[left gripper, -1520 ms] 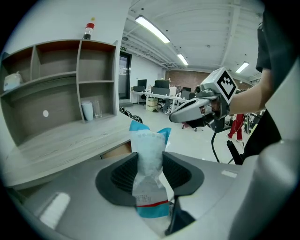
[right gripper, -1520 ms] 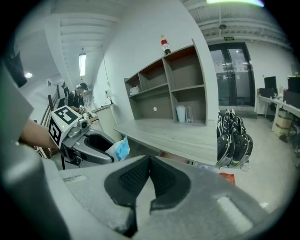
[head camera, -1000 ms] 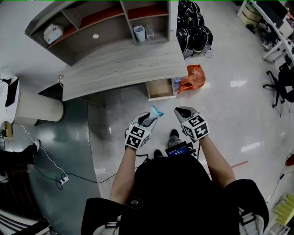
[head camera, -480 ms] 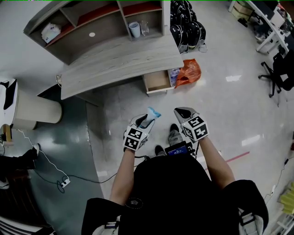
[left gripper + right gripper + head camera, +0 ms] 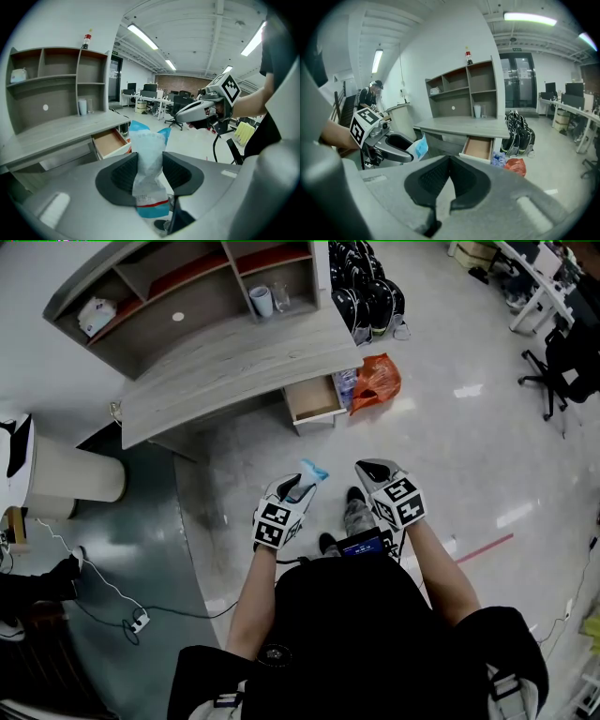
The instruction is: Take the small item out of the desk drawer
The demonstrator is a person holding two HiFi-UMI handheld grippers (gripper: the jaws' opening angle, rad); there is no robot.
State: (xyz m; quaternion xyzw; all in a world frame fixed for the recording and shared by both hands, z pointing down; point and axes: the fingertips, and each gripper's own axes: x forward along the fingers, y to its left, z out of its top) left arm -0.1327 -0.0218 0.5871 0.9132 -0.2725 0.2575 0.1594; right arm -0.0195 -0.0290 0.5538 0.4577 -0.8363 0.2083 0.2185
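At the upper left of the head view the grey desk surface [image 5: 225, 362] runs below its shelf unit [image 5: 159, 329], and I stand on the floor well apart from it. My left claw [image 5: 298, 486] sits left of centre, clamped on the small packet [image 5: 314, 470], a white and blue pouch. In the left gripper view the pouch stands upright between the two dark pads [image 5: 124, 172], which press on its sides, and its blue top pokes out past the tips. So the small packet is out of the drawer, held in the air above the floor. Above it in the head view, the drawer [image 5: 314, 401] hangs pulled out under the right end of the surface, its wooden bottom showing. To the right of the drawer an orange bag [image 5: 373, 382] lies on the floor, with black backpacks [image 5: 361, 292] behind it. My right claw [image 5: 373, 468] is right of centre, near the left one but apart from it. In the right gripper view its jaws meet at the tips with nothing between them.
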